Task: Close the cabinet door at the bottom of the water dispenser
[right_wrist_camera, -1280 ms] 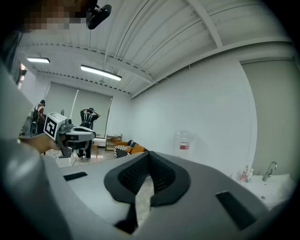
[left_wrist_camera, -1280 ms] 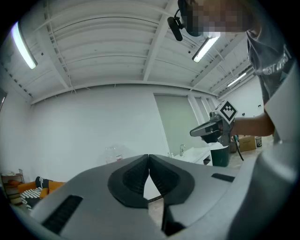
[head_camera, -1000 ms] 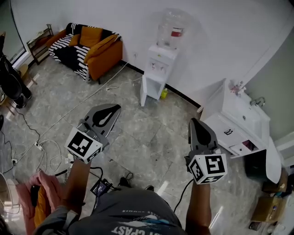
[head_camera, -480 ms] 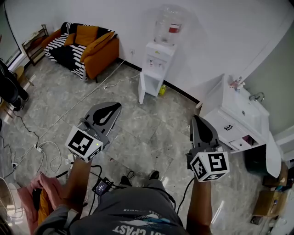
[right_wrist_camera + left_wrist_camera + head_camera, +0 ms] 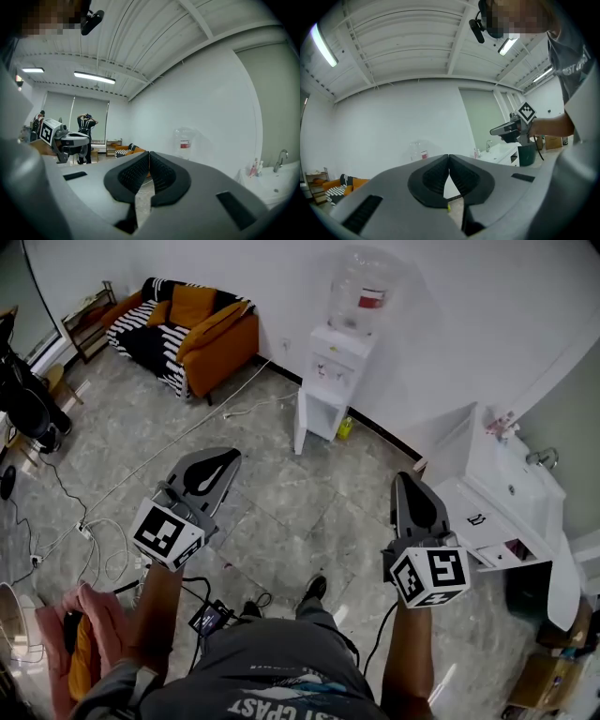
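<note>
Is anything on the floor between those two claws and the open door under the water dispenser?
Nothing visible. Bare tile lies between the left claw, the right claw and the open cabinet door. A white cable runs off to the left; a yellow bottle stands right of the door.

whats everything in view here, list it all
water dispenser: one, white, clear bottle on top, far wall
cabinet door: one, white, standing open at the dispenser's base
sofa: one, orange with striped throw, far left
small bottle: one, yellow-green, floor right of dispenser
sink cabinet: one, white, right
cables: several, white and black, floor left
cloth: one, pink, lower left
left tongs: one, grey, shut, empty
right tongs: one, grey, shut, empty
</note>
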A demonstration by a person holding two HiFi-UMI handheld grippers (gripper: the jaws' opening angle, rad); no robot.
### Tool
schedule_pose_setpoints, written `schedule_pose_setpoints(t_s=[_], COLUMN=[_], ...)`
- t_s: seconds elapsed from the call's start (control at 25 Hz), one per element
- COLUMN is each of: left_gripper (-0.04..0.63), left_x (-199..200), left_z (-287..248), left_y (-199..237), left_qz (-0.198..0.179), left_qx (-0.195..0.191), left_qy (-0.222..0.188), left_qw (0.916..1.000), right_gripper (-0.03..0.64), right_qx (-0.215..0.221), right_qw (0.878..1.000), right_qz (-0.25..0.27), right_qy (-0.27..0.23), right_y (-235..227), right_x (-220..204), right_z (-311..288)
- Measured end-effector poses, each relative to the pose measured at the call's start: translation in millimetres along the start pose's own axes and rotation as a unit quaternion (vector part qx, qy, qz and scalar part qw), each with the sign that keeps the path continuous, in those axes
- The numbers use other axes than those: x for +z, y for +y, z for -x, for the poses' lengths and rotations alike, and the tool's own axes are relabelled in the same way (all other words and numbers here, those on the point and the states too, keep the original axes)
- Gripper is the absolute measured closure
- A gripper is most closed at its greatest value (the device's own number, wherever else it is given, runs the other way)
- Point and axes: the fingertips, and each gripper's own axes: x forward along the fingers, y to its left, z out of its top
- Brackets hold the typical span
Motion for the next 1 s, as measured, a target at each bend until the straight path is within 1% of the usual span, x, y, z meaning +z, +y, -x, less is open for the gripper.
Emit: schedule_pose_setpoints(t_s=[0.36,0.52,0.76,0.88,1.0], left_gripper=[0.578,0.578,0.578,0.578,0.578], left_x=[-7,-5,-4,1,5], left_z=[-72,-103,-141,-158,-171], left_y=[-2,-6,-17,-19,-27], left_qz=[-0.003,-0.005,-0.010,-0.015,-0.019], left_qx=[0.048,0.063,0.072,0.075,0.068], left_qy=[0.024,0.030,0.041,0.040,0.041], left_qw=[0.9985,0.9975,0.9965,0.9962,0.9966], right_gripper=[0.589,0.589,0.589,0.589,0.589], right_qx=[0.053,0.069,0.085,0.085,0.080], right_qw=[0.999,0.998,0.996,0.996,0.997], right_qz=[-0.006,-0.008,-0.016,-0.016,-0.020], right_qy=[0.000,0.001,0.001,-0.003,-0.007], right_y=[-75,-108,-146,-164,-179], right_x=[-6,-7,-11,-11,-12], right_z=[-55,-71,-84,-86,-81])
